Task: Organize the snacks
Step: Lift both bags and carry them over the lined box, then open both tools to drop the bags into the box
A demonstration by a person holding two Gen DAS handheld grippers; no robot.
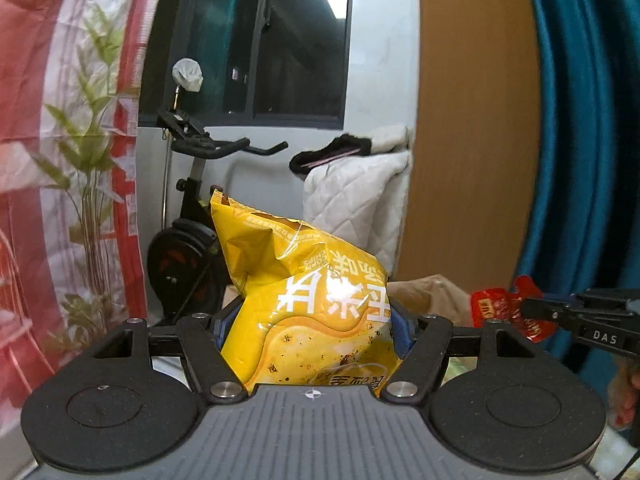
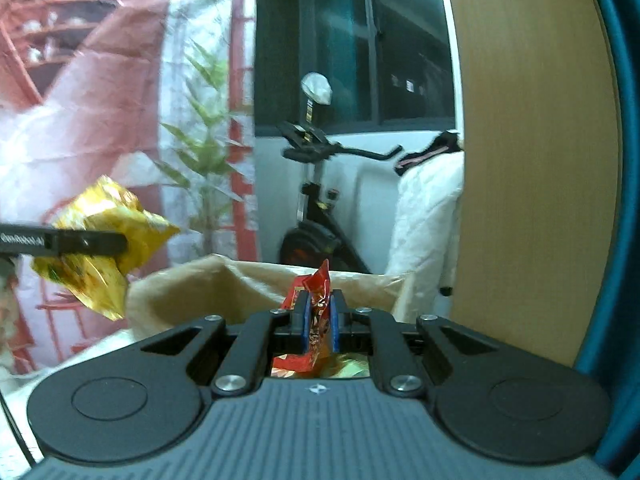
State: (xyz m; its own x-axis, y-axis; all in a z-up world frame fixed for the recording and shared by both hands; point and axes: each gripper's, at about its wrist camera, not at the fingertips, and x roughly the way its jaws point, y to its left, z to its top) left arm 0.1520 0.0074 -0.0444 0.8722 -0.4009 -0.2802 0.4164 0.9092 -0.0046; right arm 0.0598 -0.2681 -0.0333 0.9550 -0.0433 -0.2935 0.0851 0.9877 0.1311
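My left gripper (image 1: 312, 320) is shut on a large yellow corn chips bag (image 1: 304, 280) and holds it up in the air. The bag also shows at the left of the right wrist view (image 2: 104, 240), clamped by the left gripper's fingers (image 2: 88, 243). My right gripper (image 2: 319, 320) is shut on a small red snack packet (image 2: 316, 312), held above a tan paper bag (image 2: 208, 292). The red packet also shows at the right of the left wrist view (image 1: 500, 312), pinched by the right gripper (image 1: 532, 308).
An exercise bike (image 1: 192, 216) stands behind, by a dark window (image 1: 260, 40). A white quilted cover (image 1: 352, 200) hangs beside a wooden panel (image 1: 472, 120). A teal curtain (image 1: 580, 120) is at the right, a red-and-white printed sheet (image 1: 60, 120) at the left.
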